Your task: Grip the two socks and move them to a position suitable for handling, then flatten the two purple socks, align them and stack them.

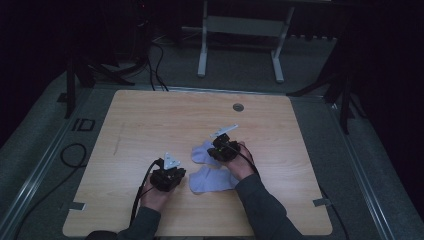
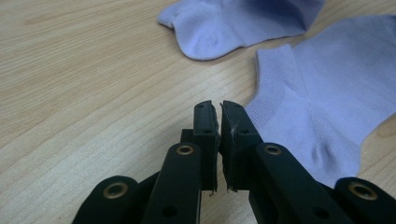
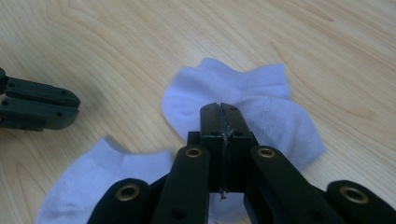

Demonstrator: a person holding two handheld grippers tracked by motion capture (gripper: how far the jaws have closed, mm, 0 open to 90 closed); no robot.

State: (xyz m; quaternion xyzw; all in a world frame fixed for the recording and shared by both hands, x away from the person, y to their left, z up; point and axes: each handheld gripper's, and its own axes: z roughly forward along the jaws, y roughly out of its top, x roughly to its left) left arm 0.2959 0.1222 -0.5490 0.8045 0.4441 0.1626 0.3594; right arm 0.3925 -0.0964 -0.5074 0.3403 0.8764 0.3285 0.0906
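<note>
The right tongs (image 3: 219, 109) were closed, the two black jaws pressed flat together. From the camera riding on them, the tips stood over the folded edge of the farther sock (image 3: 243, 100), but I could not tell if a bit of cloth was pinched between them, because the jaws themselves covered that place. In the high view the right tongs (image 1: 223, 148) and the hand behind them hid a part of the same sock (image 1: 202, 152).

The left tongs (image 2: 218, 106) were nearly closed, with a thin slit between the pads and nothing in it. They hovered over bare wood, just beside the cuff of the nearer sock (image 2: 322, 112). From above, the left tongs (image 1: 169, 178) were just to the left of this sock (image 1: 212, 180).

Both socks were short ankle socks of a pale lilac colour, lying flat on the counter (image 1: 150, 125), near the person's edge and close to each other. The nearer one had a ribbed cuff and a darker fold at the heel; its right part was cut off by the frame edge. The room around the counter was very dark, and a metal stand (image 1: 240, 40) behind it was hard to make out.
</note>
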